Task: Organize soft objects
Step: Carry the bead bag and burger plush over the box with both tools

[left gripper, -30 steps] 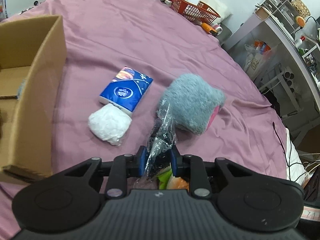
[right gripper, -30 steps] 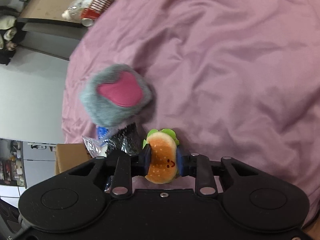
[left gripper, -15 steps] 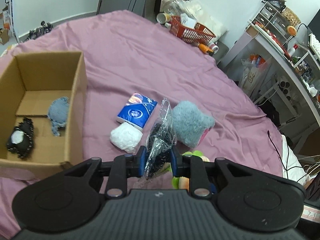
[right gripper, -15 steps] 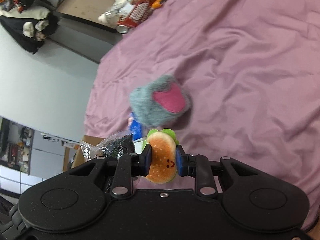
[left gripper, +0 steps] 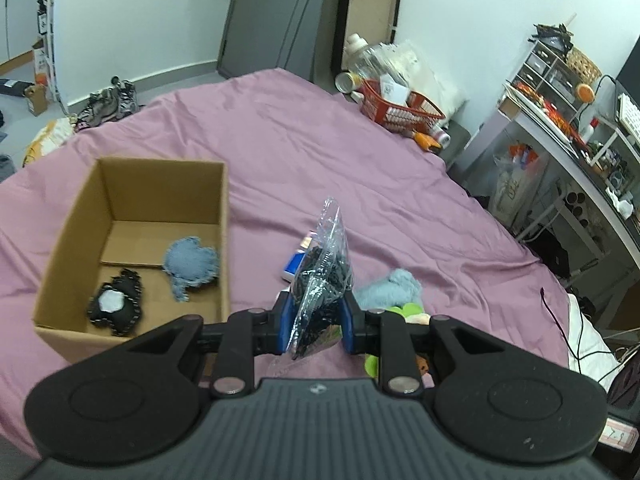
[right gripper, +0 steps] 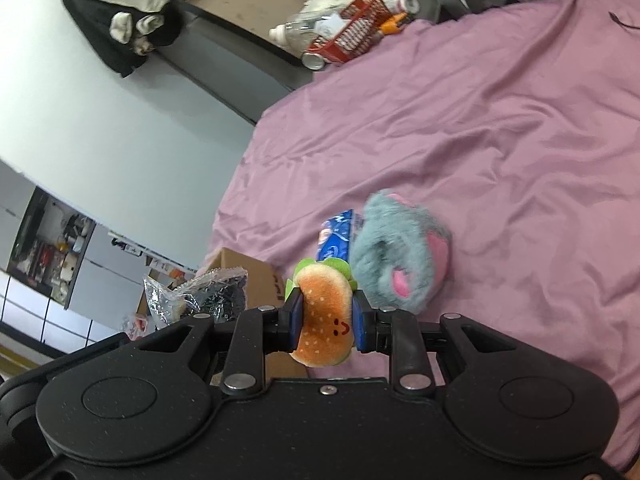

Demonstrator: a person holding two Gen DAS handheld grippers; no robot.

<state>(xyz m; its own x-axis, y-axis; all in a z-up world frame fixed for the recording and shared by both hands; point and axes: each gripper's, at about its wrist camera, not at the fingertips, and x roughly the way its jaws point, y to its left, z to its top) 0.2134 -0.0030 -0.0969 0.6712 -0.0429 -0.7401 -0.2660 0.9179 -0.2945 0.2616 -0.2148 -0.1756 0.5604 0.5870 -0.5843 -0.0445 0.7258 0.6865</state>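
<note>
Both grippers have risen well clear of the purple bedsheet (left gripper: 320, 168) since a second ago, and the open brown cardboard box (left gripper: 72, 240) has swung fully into the left view! The left gripper (left gripper: 316, 320) has its jaws clamped on a crinkly clear plastic bag of dark bits (left gripper: 324, 268), which stands up between them. The right gripper (right gripper: 326, 318) has its jaws squeezed onto a small orange plush hamburger with a smiley face (right gripper: 324, 320).

In the box lie a pale blue denim patch (left gripper: 190, 266) and a black soft piece with a white centre (left gripper: 114, 304). Left on the bed: a fuzzy grey-blue plush with pink patches (right gripper: 396, 252) and, just beside it, a blue tissue packet (right gripper: 334, 236).

Looks like a carry to the box. To do it well, I'd bring the bag over the box's near wall, lower it inside before letting go, since that slippery plastic could slide out early. Then the hamburger follows, dropped into a free corner, one gripper at a time so they don't collide above the opening.
</note>
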